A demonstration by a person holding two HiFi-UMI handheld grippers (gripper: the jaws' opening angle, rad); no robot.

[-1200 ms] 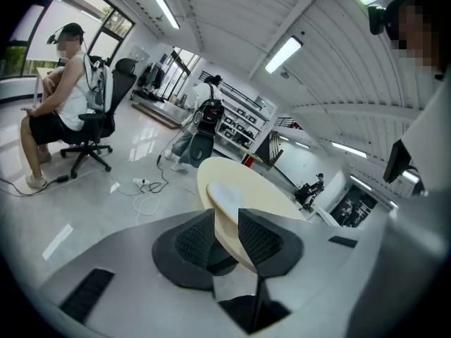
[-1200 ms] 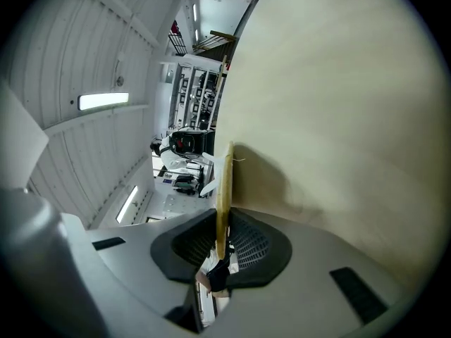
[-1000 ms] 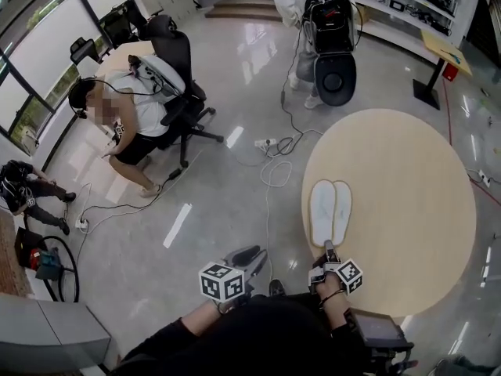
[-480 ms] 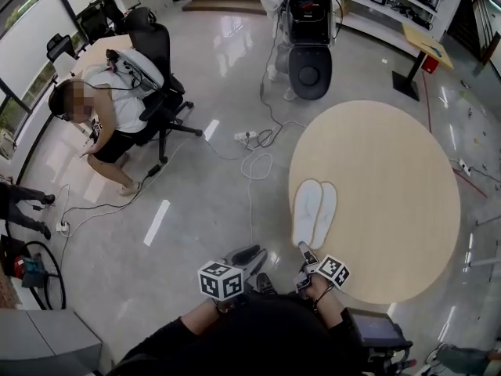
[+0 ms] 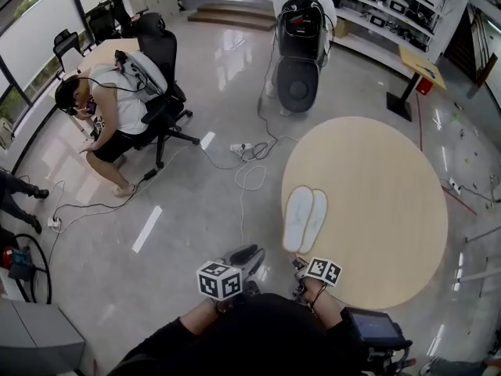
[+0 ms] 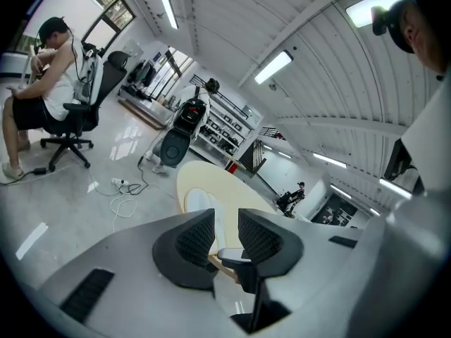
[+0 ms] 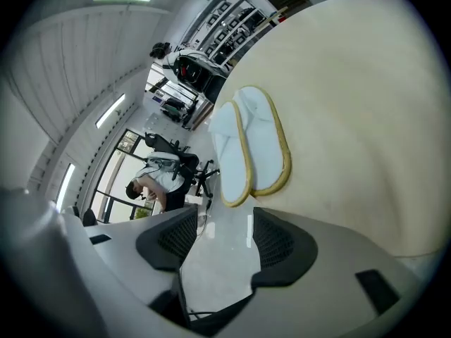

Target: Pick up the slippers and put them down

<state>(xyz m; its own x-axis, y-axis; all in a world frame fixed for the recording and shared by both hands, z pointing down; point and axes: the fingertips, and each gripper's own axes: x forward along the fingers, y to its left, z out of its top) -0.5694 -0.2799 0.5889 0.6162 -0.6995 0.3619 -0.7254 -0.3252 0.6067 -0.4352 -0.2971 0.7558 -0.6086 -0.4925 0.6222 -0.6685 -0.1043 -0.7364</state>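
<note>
Two white slippers with tan edges lie side by side, flat on the round wooden table, near its left rim. My right gripper hangs just off the table's near edge, a short way behind the slippers' heels and apart from them. In the right gripper view its jaws stand wide open and empty, with the slippers ahead on the table. My left gripper is over the floor left of the table. Its jaws show a narrow gap with nothing in it; the slippers lie beyond.
A person sits on a black office chair at the far left. Cables and a power strip lie on the floor between chair and table. A black machine stands beyond the table, a black stand at its far right. A small screen is by my right side.
The right gripper's jaws have gone from nearly shut at the slippers' heels to wide open, and it has drawn back off them. The slippers stay flat on the table.
</note>
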